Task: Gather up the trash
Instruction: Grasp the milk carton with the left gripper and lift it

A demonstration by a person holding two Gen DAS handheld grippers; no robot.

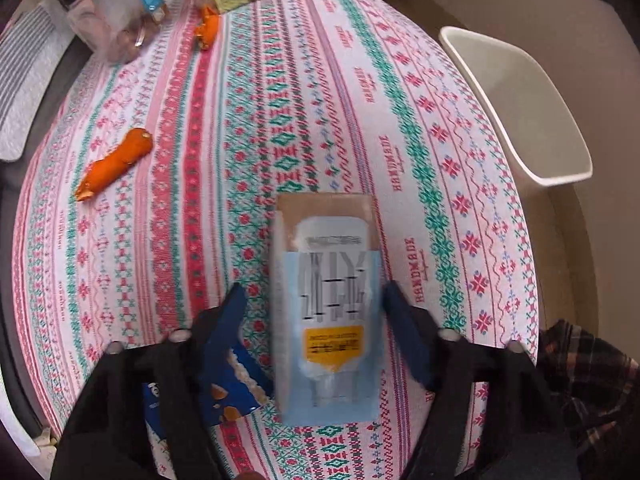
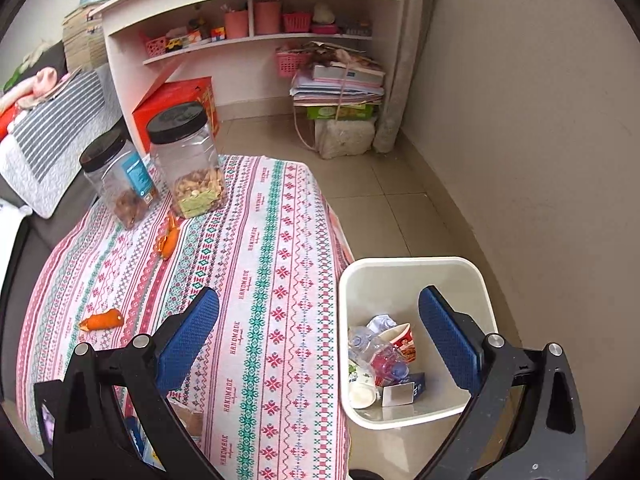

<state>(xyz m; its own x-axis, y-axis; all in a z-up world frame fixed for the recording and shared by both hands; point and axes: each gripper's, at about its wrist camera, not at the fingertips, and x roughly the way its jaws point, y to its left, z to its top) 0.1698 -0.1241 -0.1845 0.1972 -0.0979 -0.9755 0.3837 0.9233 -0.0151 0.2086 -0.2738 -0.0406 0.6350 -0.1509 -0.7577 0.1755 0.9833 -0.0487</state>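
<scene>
A flat blister packet (image 1: 326,300) with a brown card top, pale blue front and yellow label lies on the patterned tablecloth (image 1: 248,128). My left gripper (image 1: 316,288) points down over it with a finger on either side. The right pad is at the packet's edge and the left pad stands a little apart, so it is open. A torn blue snack wrapper (image 1: 228,392) lies under the left finger. Two orange peels (image 1: 116,164) (image 1: 208,28) lie farther up the cloth. My right gripper (image 2: 320,294) hangs open and empty above the table edge, beside the white bin (image 2: 408,262).
The bin holds a crushed plastic bottle (image 2: 380,356), a paper cup (image 2: 402,338) and cartons. Two black-lidded jars (image 2: 188,160) (image 2: 116,180) stand at the table's far end. A sofa with a striped cushion (image 2: 60,136) is on the left, shelves (image 2: 248,40) behind, tiled floor on the right.
</scene>
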